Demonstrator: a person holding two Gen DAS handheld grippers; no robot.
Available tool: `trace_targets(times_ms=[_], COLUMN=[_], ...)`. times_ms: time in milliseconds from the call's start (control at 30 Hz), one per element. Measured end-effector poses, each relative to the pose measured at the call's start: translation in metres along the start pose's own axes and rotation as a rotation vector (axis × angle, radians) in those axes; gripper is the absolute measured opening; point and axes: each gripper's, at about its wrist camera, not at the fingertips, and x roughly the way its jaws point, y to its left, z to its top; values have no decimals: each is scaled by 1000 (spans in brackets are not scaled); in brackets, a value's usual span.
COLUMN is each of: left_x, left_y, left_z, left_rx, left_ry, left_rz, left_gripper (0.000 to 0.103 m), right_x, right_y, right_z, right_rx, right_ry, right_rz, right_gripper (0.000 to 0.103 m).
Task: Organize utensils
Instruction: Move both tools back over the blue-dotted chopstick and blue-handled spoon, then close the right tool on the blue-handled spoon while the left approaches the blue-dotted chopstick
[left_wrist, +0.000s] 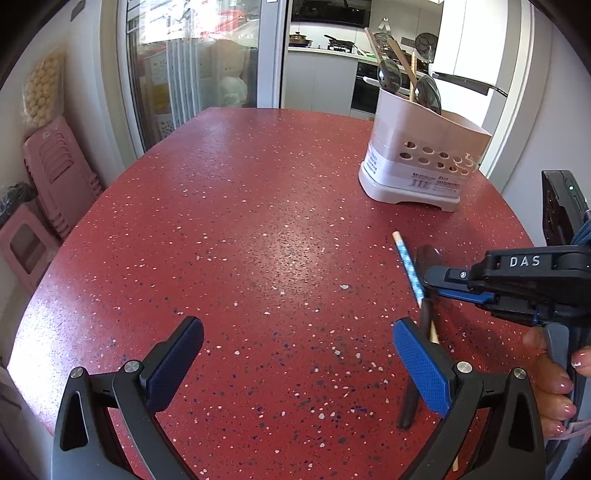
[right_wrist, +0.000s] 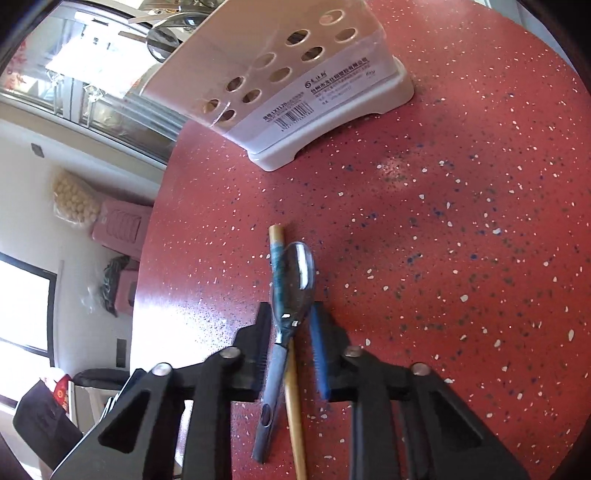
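Note:
A metal spoon (right_wrist: 293, 280) and a wooden chopstick with a blue patterned end (right_wrist: 291, 387) lie side by side on the red speckled table (right_wrist: 461, 240). My right gripper (right_wrist: 290, 332) is low over them, its jaws narrowed on either side of the spoon's neck and the chopstick, with small gaps showing. In the left wrist view the right gripper (left_wrist: 436, 284) sits over the spoon (left_wrist: 426, 258) and chopstick (left_wrist: 408, 264). My left gripper (left_wrist: 297, 343) is open and empty above the table. A pale pink utensil holder (left_wrist: 417, 162) holding several utensils stands beyond; it also shows in the right wrist view (right_wrist: 295, 74).
Pink folded stools (left_wrist: 55, 173) and a bag of pale balls (left_wrist: 40, 88) stand by the wall left of the table. A kitchen counter (left_wrist: 325, 48) lies behind. The table's edge (left_wrist: 33, 295) curves round at left.

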Motion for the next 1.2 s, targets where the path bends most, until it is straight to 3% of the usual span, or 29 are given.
trace_targets(times_ms=[233, 467, 867, 1067, 1200], left_x=[6, 15, 28, 39, 52], left_y=[-10, -27, -86, -131, -160], left_z=[4, 11, 15, 17, 18], left_rx=[17, 20, 77, 107, 147], left_ry=[35, 81, 147, 197, 229], left_rz=[-36, -76, -141, -187, -164], left_gripper=[103, 103, 103, 103, 103], right_x=[-4, -25, -67, -93, -106], right_y=[-5, -15, -55, -82, -106], right_z=[-1, 2, 14, 17, 17], right_rx=[-6, -36, 18, 32, 47], right_ry=[-11, -34, -78, -122, -129], right_rz=[37, 56, 49, -41, -119], right_gripper=[5, 2, 2, 2, 2])
